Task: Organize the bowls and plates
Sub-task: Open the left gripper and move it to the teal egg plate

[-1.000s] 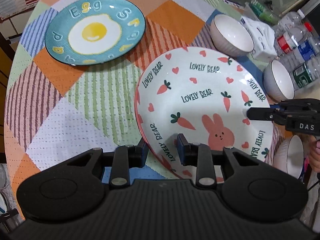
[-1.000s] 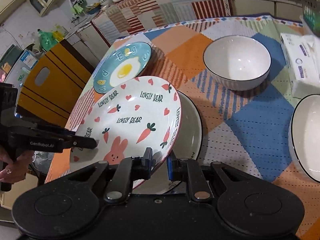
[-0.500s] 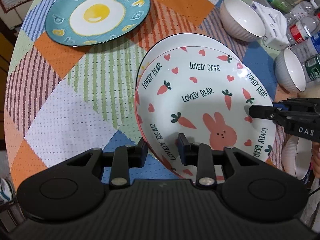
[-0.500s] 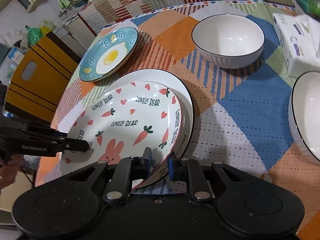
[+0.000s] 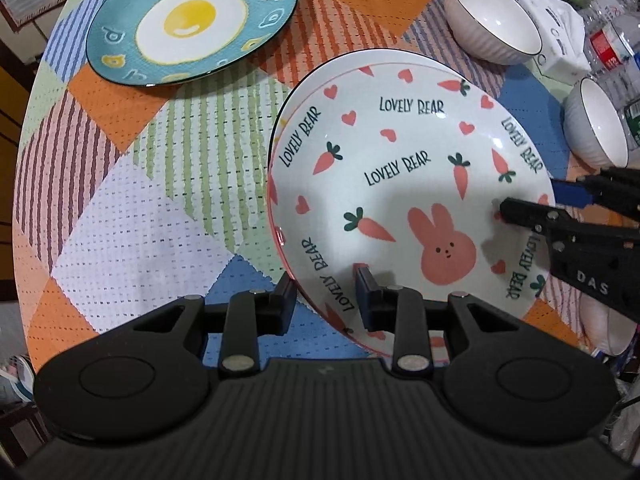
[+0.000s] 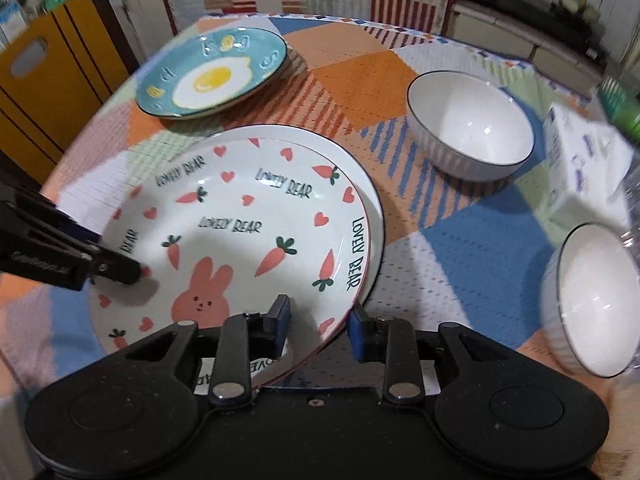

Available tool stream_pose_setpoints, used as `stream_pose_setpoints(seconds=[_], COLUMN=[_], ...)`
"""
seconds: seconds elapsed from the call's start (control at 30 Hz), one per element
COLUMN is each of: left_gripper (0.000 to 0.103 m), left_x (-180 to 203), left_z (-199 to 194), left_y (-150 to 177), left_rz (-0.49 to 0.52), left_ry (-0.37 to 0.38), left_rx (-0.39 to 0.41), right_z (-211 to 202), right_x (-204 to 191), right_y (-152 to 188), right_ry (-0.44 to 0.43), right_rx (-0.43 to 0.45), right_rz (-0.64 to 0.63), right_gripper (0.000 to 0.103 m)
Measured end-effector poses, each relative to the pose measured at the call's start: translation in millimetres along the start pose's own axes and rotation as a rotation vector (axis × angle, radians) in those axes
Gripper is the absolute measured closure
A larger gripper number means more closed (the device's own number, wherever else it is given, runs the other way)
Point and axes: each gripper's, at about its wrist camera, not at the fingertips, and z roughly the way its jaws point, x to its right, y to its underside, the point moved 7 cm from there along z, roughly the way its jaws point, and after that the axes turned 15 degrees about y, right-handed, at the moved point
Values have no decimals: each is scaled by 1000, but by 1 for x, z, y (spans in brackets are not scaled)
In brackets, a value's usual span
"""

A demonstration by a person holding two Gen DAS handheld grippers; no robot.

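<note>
Three plates on the patchwork tabletop (image 5: 140,200): blue egg plate (image 5: 192,20) far ahead and left of the left gripper (image 5: 324,298), bunny plate (image 5: 400,184) just ahead of both grippers, nested on a white dark-rimmed plate (image 6: 370,200). Three white bowls: one (image 5: 492,16) far ahead to the right, one (image 5: 596,124) off to the right, a third (image 5: 604,328) partly hidden behind the right gripper (image 6: 318,322). One tissue pack (image 5: 560,36) and several bottles (image 5: 608,40) beyond the bowls.

Since half a second ago: bunny plate brought almost square over the white plate, only a thin crescent of white rim left showing on the far side. Right gripper's fingers now spread wider, released, rim lying loose between them. Left gripper unchanged, clamped on the near rim of the bunny plate.

Bunny plate lying flat and round, no long axis; rabbit's ears pointing away from both grippers, chin toward them.
</note>
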Motion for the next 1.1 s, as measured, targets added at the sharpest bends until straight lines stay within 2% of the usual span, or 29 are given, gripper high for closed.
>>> stream_pose_setpoints(seconds=[0.13, 0.2, 0.27, 0.37, 0.53, 0.63, 0.67, 0.7, 0.83, 0.93, 1.03, 1.1], left_gripper=[75, 75, 75, 75, 75, 72, 72, 72, 67, 61, 60, 60], left_x=[2, 7, 12, 18, 25, 25, 25, 25, 26, 23, 18, 9], left_z=[1, 0, -4, -18, -58, -86, -94, -104, -137, -162, -185, -197], left_y=[1, 2, 3, 5, 7, 9, 10, 13, 15, 5, -6, -11], left_rz=[16, 56, 94, 122, 175, 193, 203, 220, 265, 246, 226, 230], left_ry=[-4, -21, -53, -72, -98, -111, -118, -133, -169, -159, -117, -160], left_rx=[8, 19, 20, 19, 43, 7, -10, -25, -43, -6, 77, 145], right_z=[5, 7, 10, 2, -39, -68, -78, -87, -122, -136, -147, -152], right_x=[-1, -4, -8, -9, 4, 4, 5, 4, -4, -9, -12, -18], right_y=[-4, -4, 1, 5, -4, -18, -21, -24, -29, -39, -58, -73], right_ry=[66, 119, 169, 179, 92, -13, -45, -77, -146, -194, -229, -218], right_rx=[12, 31, 79, 162, 254, 301, 313, 326, 434, 447, 407, 375], right_rz=[-20, -55, -139, -231, -182, -141, -130, -128, -179, -166, -153, -203], right_gripper=[65, 65, 64, 66, 66, 64, 59, 49, 46, 44, 38, 37])
